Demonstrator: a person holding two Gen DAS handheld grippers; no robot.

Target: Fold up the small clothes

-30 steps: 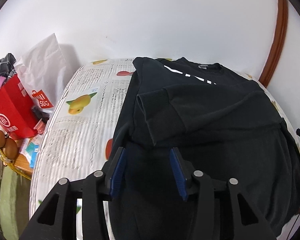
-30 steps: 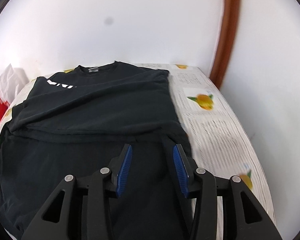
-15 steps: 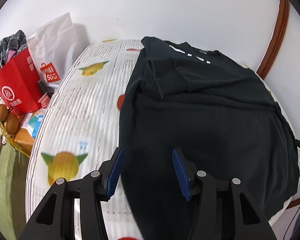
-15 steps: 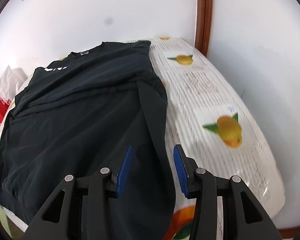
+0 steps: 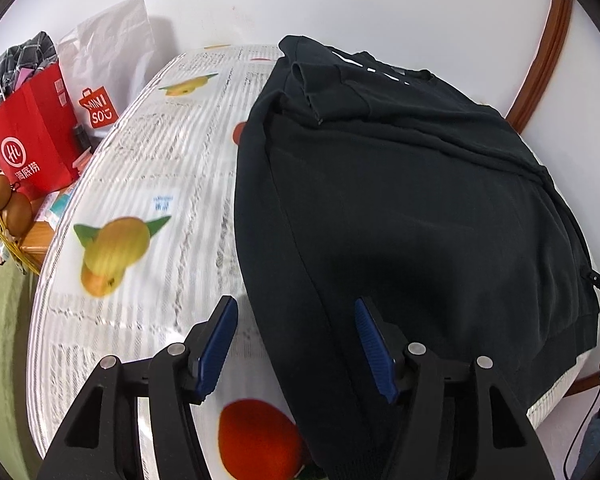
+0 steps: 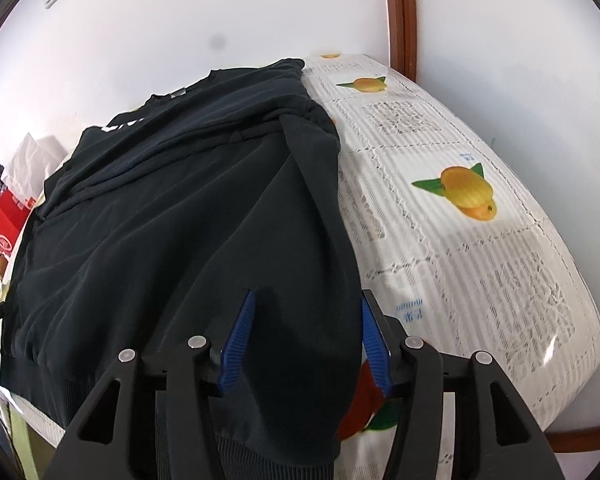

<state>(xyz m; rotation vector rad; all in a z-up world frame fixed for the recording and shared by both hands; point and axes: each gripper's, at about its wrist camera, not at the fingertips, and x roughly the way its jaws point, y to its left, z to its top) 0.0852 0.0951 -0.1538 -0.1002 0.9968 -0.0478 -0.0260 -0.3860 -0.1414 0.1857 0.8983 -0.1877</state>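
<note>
At nine o'clock I read "MINISO" on a white bag (image 5: 112,64) beside a red bag (image 5: 32,136) stuffed with plaid cloth. My left gripper (image 5: 296,344) is spread over the black sweatshirt (image 5: 400,200) hem's left corner. The sweatshirt lies on the fruit-print tablecloth (image 5: 148,184), collar toward twelve, hem toward six. My right gripper (image 6: 306,344) is spread over its right corner.

The white bag (image 5: 104,60) beside the tablecloth's far-left edge reads "MINISO", and the red bag (image 5: 32,136) carries Chinese characters.
</note>
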